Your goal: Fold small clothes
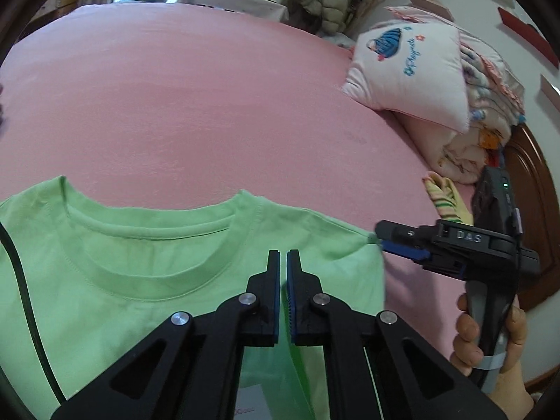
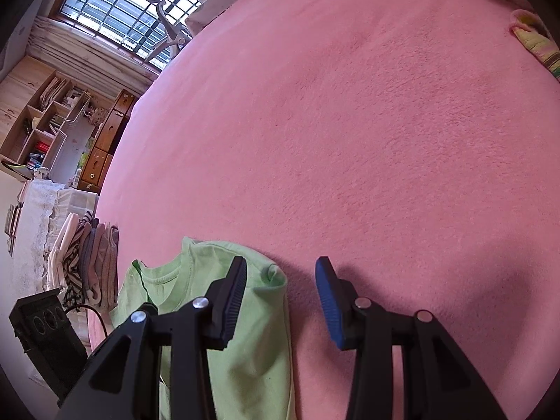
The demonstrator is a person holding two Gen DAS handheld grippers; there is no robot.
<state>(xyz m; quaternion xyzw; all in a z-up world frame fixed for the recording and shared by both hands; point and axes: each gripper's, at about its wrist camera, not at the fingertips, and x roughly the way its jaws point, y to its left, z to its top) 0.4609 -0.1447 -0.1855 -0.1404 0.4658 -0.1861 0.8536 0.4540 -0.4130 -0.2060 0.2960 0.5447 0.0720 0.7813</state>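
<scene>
The green T-shirt (image 1: 147, 280) lies flat on the pink fleece bed (image 1: 192, 105), collar away from the person. The left gripper (image 1: 283, 255), jaws pressed together, pinches a thin fold of soft jersey; lift it evenly. The right gripper (image 2: 280, 273) stands spread across the shoulder edge, gripping nothing.

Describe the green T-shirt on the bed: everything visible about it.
The green T-shirt is light green, soft knit by the look, with a ribbed round collar and stitched seams. It lies spread on the pink bedsheet, collar toward the far side, its right-hand part folded over. The left claw is shut on a fold of its fabric near the collar. The right claw stands open at its shoulder corner; in the left view its tips seem to touch that corner. A dark cable crosses its left part.
</scene>
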